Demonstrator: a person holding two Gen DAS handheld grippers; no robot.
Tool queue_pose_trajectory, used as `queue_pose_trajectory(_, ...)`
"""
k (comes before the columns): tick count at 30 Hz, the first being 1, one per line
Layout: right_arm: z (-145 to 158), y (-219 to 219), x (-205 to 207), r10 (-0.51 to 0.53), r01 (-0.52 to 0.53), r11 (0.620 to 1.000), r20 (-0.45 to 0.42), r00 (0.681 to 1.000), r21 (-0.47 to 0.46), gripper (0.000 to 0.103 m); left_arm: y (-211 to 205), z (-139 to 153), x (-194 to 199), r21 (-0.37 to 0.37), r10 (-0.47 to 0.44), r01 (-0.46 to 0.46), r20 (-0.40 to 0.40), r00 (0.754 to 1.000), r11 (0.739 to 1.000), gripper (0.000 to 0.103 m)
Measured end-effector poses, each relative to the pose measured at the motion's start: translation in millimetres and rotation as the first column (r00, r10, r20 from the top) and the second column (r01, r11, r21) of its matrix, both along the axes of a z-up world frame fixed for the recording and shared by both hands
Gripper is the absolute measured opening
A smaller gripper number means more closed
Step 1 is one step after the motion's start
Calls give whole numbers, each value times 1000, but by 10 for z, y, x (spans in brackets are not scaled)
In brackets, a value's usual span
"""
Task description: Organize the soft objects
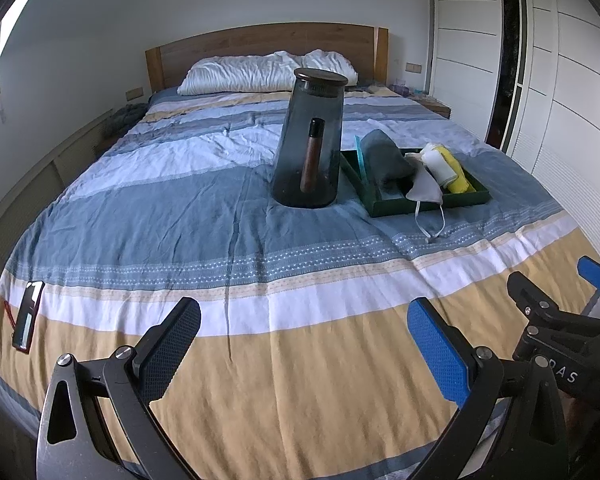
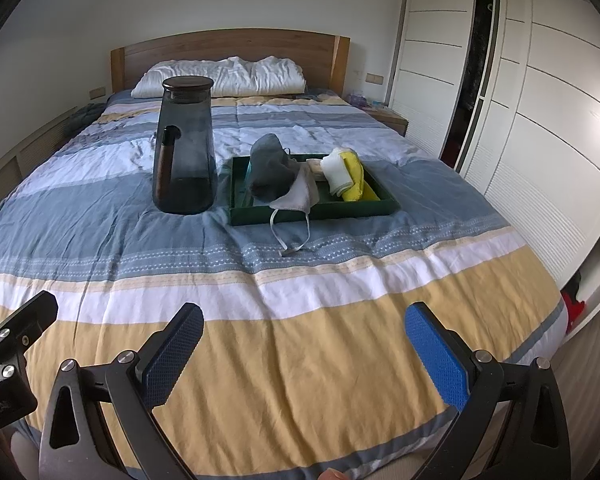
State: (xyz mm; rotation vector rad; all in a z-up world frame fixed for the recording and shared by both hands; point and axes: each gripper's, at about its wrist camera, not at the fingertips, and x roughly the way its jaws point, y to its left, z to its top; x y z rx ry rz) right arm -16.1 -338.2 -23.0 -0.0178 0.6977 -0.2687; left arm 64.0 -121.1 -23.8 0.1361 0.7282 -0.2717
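1. My left claw (image 1: 304,344) sat at the bottom of the left wrist view with its fingers spread wide apart, nothing between them, poised over the yellow band of the striped duvet (image 1: 260,380).
2. My right claw (image 2: 304,346) was likewise agape and empty at the bottom of the right wrist view, above the same yellow stripe; its outline also showed at the lower right edge of the left wrist view.
3. Further up the frame, on the blue band right of centre, lay a dark green tray (image 2: 376,206) holding the soft things.
4. In the tray a dark grey cloth (image 2: 270,168) was bunched at the left side, and a yellow cloth (image 2: 358,178) lay at the right with a folded white cloth (image 2: 336,174) resting against it.
5. A pale grey face mask (image 2: 298,196) draped over the tray's near rim, its ear loops (image 2: 292,236) trailing onto the duvet.
6. Just left of the tray stood a smoky grey glass pitcher (image 2: 184,148), upright, with a dark lid and a wooden handle, near the tray; I could not tell if they touched.
7. A phone (image 1: 29,316) lay at the far left edge of the left wrist view, well apart from everything else.
8. White pillows (image 2: 220,76) lay against the wooden headboard (image 2: 228,44) at the top, and white wardrobe doors (image 2: 540,120) filled the right side.
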Motion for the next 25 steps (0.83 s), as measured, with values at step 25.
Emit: queue_pose_trajectory(25, 9, 0, -3, -1, 1, 1000, 1, 1000, 1, 103, 1, 22, -27, -8, 5, -5, 11, 1000, 1000, 101)
